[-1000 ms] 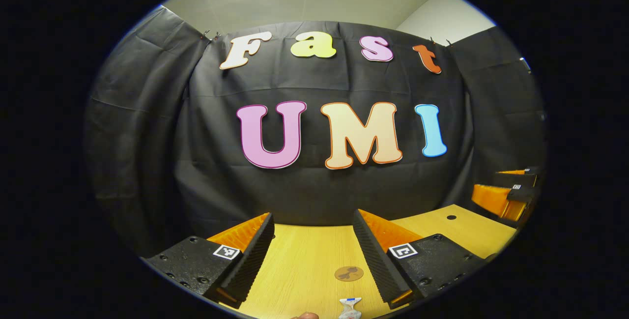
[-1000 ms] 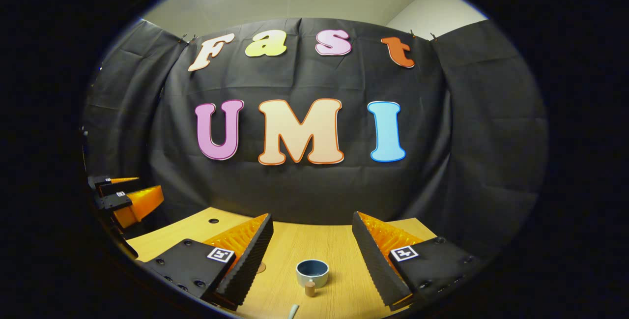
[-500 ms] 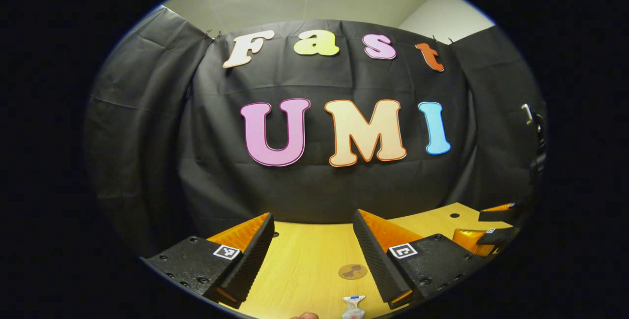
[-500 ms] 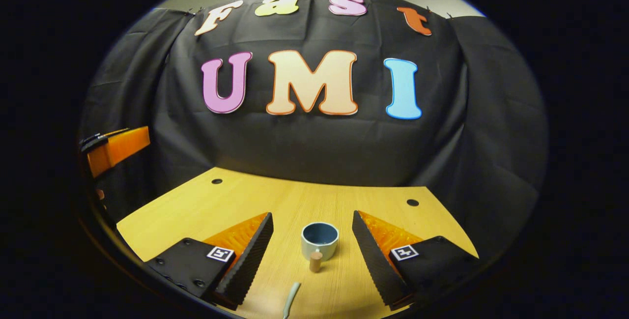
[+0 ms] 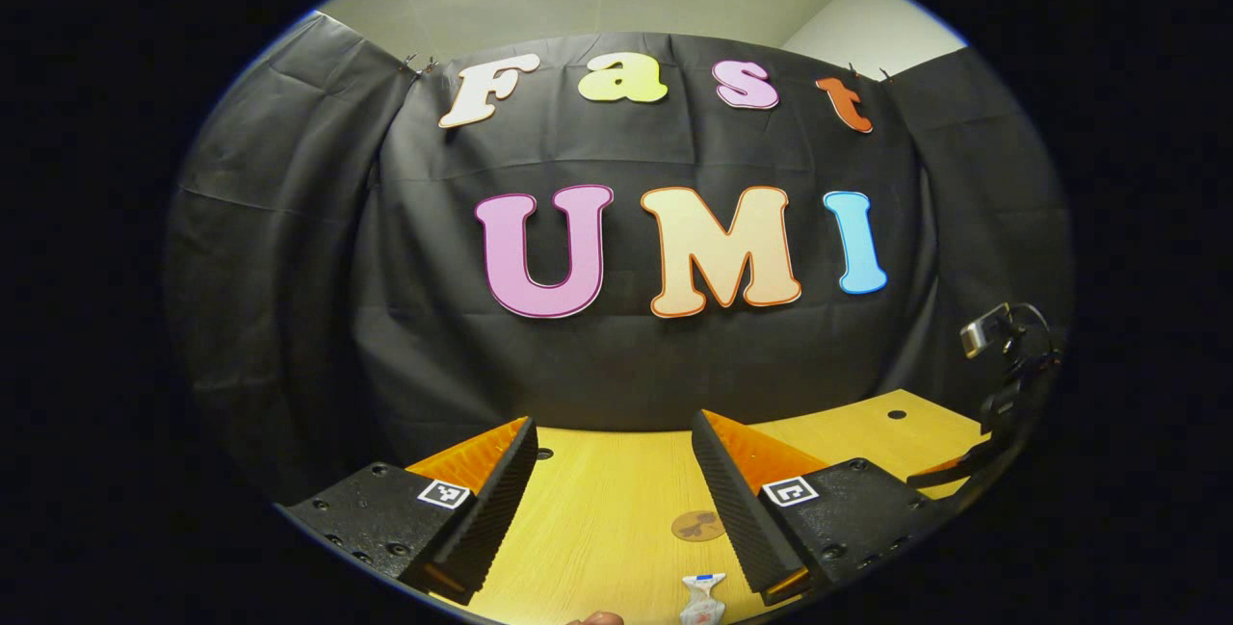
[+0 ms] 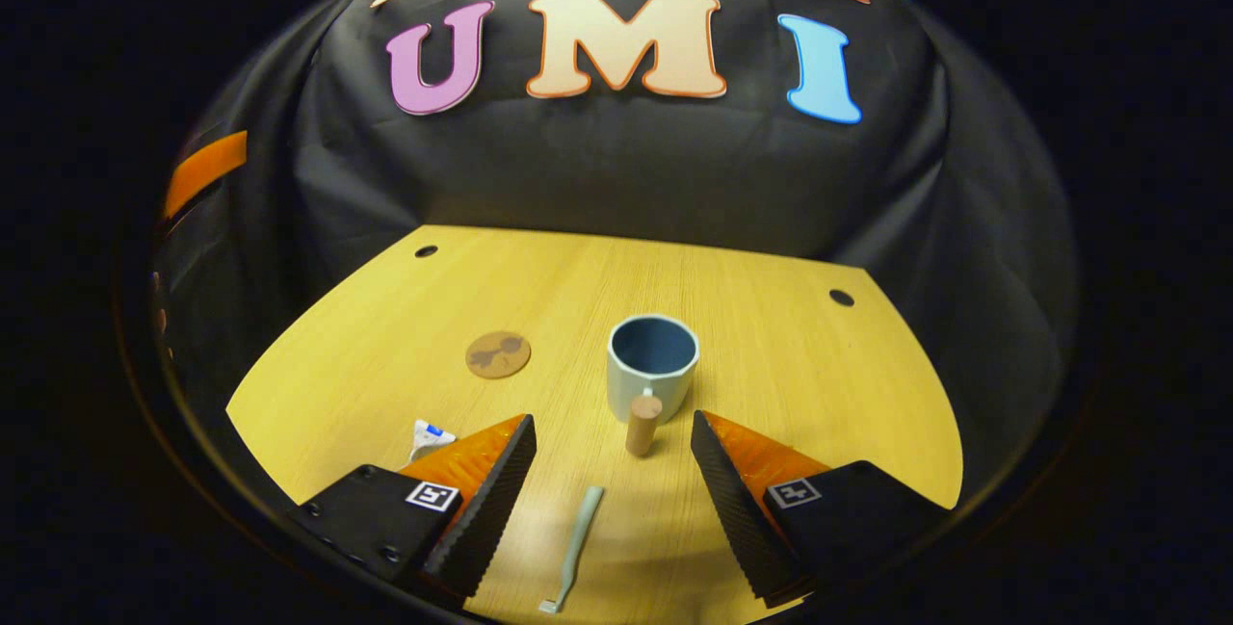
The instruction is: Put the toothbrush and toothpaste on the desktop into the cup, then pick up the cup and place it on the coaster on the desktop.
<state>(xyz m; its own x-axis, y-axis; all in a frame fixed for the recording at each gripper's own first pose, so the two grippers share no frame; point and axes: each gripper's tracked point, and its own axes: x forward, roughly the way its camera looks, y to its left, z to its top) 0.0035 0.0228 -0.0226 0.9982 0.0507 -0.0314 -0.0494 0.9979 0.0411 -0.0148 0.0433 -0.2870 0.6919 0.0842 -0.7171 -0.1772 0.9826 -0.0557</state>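
The right tool is seen at the bottom of the right gripper view with its two fingers spread apart and nothing between them but bare surface; it hovers above the pale wood-grain surface. Between the fingers, at the bottom centre of that view, lies the slim pale-green toothbrush, flat, its head towards the lower edge. Just above it in the frame stands the light-blue ceramic cup, upright and empty, with a short cork-coloured wooden handle pointing towards the tool. To the upper left of the cup, apart from it, lies the round brown coaster. At the lower left, partly hidden behind a finger, the end of the white toothpaste tube is seen.

The left tool is likewise held apart and empty at the bottom of the left gripper view, above the same surface, with the coaster and the toothpaste tube below it near the lower edge.

Neither item is judged to be in the cup yet. The flat, thin toothbrush could slip or be pressed against the surface if the fingers are closed too high or off its axis; the cup could be knocked over by its protruding handle during the approach
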